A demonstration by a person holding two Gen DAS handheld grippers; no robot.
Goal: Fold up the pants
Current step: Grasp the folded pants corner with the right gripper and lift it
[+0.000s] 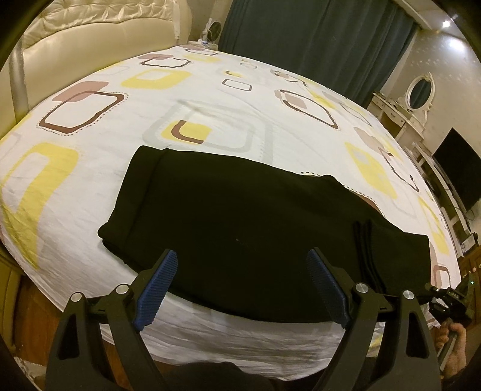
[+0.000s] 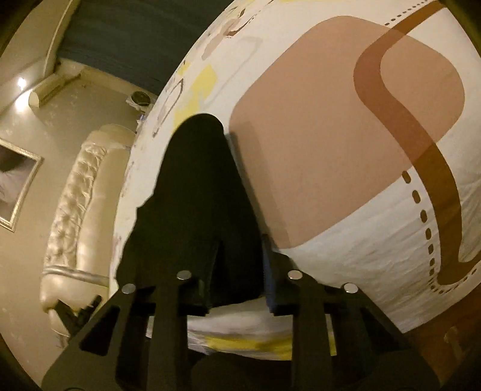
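Observation:
Black pants [image 1: 240, 222] lie folded in a long strip across the near part of the bed. My left gripper [image 1: 242, 258] hangs open just above their near edge, its blue pads [image 1: 159, 288] spread wide and empty. In the right wrist view the pants [image 2: 195, 186] run away between my right gripper's jaws. My right gripper [image 2: 240, 240] is low on the sheet at the pants' right end. Black cloth fills the gap between its jaws and hides the fingertips, with a blue pad [image 2: 269, 288] at the cloth's right side.
The bed [image 1: 210, 99] has a white sheet with yellow and brown squares. A cream tufted headboard [image 1: 90, 27] stands at the far left. Dark curtains [image 1: 315, 36] hang behind. A dresser with a mirror [image 1: 418, 93] and a dark screen [image 1: 460, 171] stand at the right.

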